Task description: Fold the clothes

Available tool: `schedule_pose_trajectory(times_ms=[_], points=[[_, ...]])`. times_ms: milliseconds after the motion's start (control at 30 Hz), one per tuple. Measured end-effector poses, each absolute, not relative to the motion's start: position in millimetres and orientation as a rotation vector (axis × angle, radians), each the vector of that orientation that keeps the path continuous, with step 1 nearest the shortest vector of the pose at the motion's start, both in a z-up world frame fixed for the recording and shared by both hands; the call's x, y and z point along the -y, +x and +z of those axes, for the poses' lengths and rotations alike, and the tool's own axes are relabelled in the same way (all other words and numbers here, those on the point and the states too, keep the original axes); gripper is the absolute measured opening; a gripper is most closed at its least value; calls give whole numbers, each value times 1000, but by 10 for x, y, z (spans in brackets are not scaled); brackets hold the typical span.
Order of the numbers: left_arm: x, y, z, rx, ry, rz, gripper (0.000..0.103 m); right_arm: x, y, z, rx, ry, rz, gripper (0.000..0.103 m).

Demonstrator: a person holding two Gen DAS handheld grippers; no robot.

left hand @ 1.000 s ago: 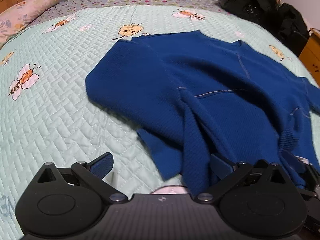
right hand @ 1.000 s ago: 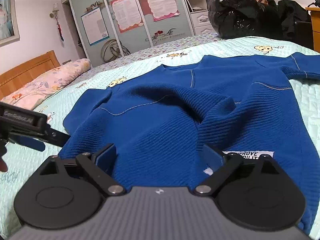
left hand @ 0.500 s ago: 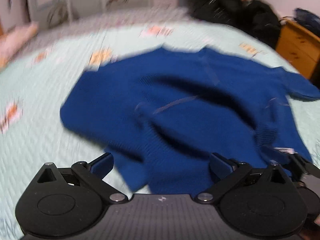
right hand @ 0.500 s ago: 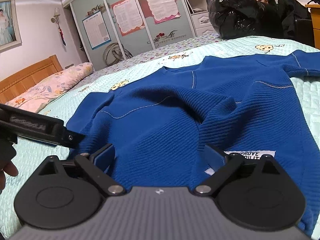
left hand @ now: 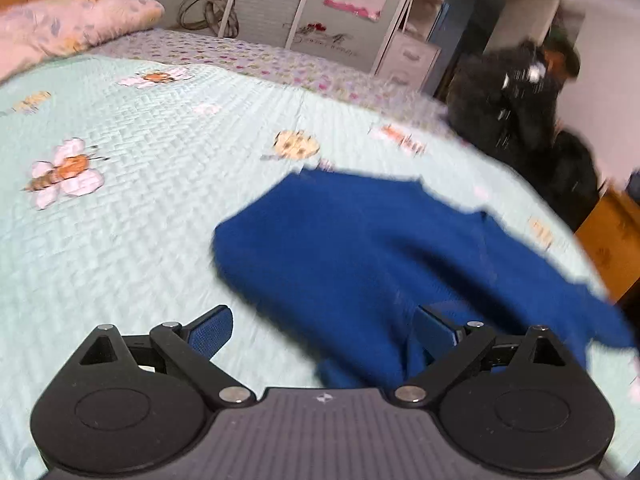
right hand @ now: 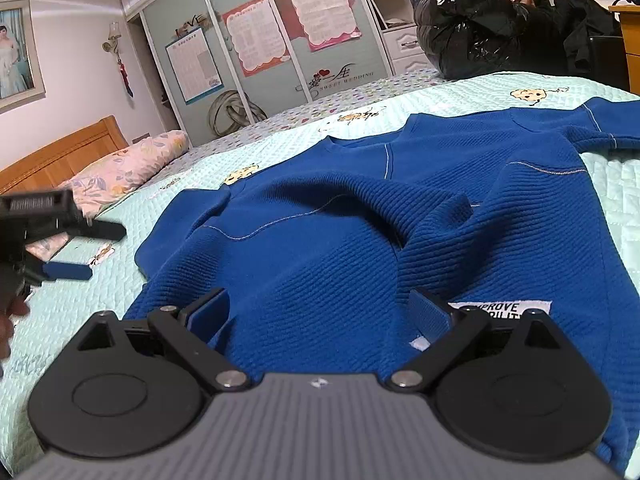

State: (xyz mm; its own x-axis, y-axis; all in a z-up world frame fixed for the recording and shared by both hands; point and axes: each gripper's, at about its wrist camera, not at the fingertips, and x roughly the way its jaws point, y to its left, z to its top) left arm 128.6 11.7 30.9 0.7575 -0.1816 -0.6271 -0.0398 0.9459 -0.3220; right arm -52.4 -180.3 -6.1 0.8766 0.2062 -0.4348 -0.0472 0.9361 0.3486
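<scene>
On the bed (right hand: 612,200): both hand-held grippers spread, left (left hand: 324,330) swung off blue sweater (right hand: 328,248), right (right hand: 320,312) over hem; no fold begun.

Home bedroom, quilted bed (right hand: 600,184), pillow (right hand: 128,168), wood headboard (right hand: 52,156), sliding-door wardrobe (right hand: 260,48), wedding pic (right hand: 14,56)

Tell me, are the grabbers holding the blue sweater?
No. Both the left gripper and the right gripper are open; the sweater just lies on the bed.

Blurred frame: the left gripper (left hand: 322,330) fills the bottom, jaws spread wide. A blue sweater (left hand: 380,248) lies centre-right on the bee-print bed (left hand: 120,216).
</scene>
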Motion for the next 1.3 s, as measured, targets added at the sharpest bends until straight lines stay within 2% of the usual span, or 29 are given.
schedule_pose_trajectory(times_ms=[200, 433, 500, 533, 567, 600, 633, 667, 900, 1033, 1100, 1133, 1300], points=[[-262, 1941, 264, -773, -369, -17, 98, 1824, -511, -66, -482, 350, 140, 97], [152, 2149, -17, -944, -43, 23, 101, 1855, -499, -76, -473, 369, 148, 97], [192, 2085, -45, -927, -6, 13, 101, 1861, -497, -78, -472, 374, 149, 97], [183, 2076, -60, -912, -6, 4, 94, 1862, -494, -79, -471, 375, 150, 97], [159, 2086, -58, -906, -28, -9, 69, 1861, -492, -79, -471, 375, 150, 97], [126, 2127, -68, -899, -43, -18, 55, 1860, -490, -78, -472, 374, 149, 97], [104, 2171, -45, -896, -17, -1, 28, 1858, -490, -78, -472, 374, 149, 97], [90, 2211, -23, -898, 18, 22, 17, 1858, -489, -78, -472, 374, 150, 97], [-182, 2239, 90, -937, 118, 45, 18, 1857, -485, -76, -473, 374, 149, 97], [-303, 2148, 113, -983, 118, 35, 33, 1863, -488, -80, -469, 380, 152, 97], [-298, 2026, 152, -989, 142, 45, 46, 1876, -490, -84, -467, 387, 155, 97], [-290, 1964, 169, -990, 153, 73, 57, 1881, -490, -85, -466, 390, 157, 97], [-88, 1373, 411, -920, 32, -56, 53, 1915, -495, -91, -460, 410, 167, 97]])
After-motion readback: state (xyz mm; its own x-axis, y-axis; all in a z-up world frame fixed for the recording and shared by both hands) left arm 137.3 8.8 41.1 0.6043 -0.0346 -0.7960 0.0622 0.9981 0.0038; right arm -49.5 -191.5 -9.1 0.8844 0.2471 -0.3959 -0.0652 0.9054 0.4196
